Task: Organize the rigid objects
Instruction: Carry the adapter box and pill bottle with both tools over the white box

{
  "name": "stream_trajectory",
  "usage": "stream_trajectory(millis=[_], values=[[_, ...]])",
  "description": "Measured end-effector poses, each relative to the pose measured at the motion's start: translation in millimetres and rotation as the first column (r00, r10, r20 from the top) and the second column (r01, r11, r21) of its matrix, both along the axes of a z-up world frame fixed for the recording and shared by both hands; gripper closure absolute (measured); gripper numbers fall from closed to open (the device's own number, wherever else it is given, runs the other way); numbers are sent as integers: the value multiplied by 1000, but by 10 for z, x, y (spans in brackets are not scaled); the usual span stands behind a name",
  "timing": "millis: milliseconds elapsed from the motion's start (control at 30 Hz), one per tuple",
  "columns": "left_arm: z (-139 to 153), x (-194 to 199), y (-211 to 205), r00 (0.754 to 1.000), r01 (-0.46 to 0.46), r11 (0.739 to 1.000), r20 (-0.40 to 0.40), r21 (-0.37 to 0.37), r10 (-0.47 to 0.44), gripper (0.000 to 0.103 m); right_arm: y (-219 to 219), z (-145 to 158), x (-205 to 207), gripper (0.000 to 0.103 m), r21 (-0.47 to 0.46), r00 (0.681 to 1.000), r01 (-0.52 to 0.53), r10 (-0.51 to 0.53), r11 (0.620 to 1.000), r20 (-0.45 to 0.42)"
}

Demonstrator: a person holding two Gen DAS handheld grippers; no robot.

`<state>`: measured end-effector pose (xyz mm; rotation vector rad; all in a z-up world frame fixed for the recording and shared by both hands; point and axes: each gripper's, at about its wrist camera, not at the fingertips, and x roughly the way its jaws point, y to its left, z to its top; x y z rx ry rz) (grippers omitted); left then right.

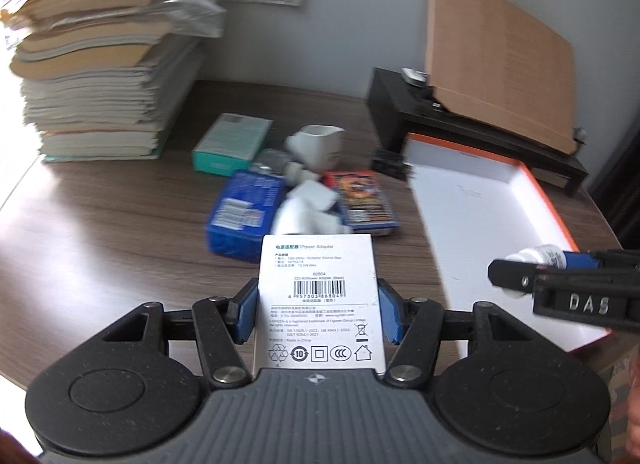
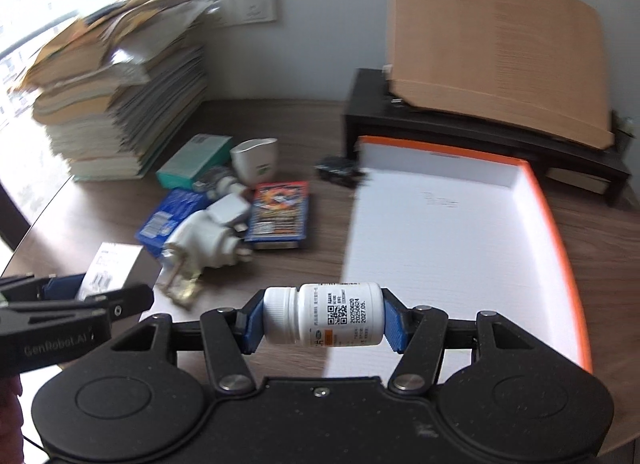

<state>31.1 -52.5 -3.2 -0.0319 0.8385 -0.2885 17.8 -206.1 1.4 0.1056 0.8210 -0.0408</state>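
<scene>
My left gripper (image 1: 318, 310) is shut on a white power adapter box (image 1: 318, 288), held above the wooden table; it also shows at the left of the right wrist view (image 2: 108, 276). My right gripper (image 2: 322, 320) is shut on a white pill bottle (image 2: 324, 318) lying sideways between the blue pads, at the near left edge of the white tray with an orange rim (image 2: 556, 232). The bottle shows in the left wrist view (image 1: 538, 256). The tray (image 1: 540, 191) holds nothing.
A pile lies mid-table: teal box (image 2: 192, 161), white cup (image 2: 256, 159), blue box (image 2: 168, 219), white plug adapters (image 2: 208, 240), red-and-blue card box (image 2: 280, 211). A book stack (image 2: 116, 103) stands at the left; a black stand (image 2: 460, 119) with a brown folder behind the tray.
</scene>
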Motion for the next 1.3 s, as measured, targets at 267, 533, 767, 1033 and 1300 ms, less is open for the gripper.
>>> stream_trajectory(millis=[267, 533, 767, 1033, 1300], values=[[-13, -11, -499, 997, 80, 997, -4, -3, -80, 43, -540, 25, -113, 34, -24, 994, 112, -112, 993, -8], [25, 94, -1008, 989, 148, 989, 18, -1, -148, 43, -983, 38, -93, 34, -74, 983, 184, -184, 980, 3], [53, 267, -1428, 983, 182, 983, 38, 0, -182, 43, -1311, 21, 75, 33, -130, 974, 225, -225, 966, 12], [-21, 498, -1753, 984, 178, 984, 30, 4, -178, 43, -1616, -57, 336, 33, -129, 975, 220, -222, 967, 4], [-101, 675, -1853, 989, 149, 989, 11, 1, -149, 43, -1766, -150, 565, 34, -128, 981, 191, -194, 973, -10]])
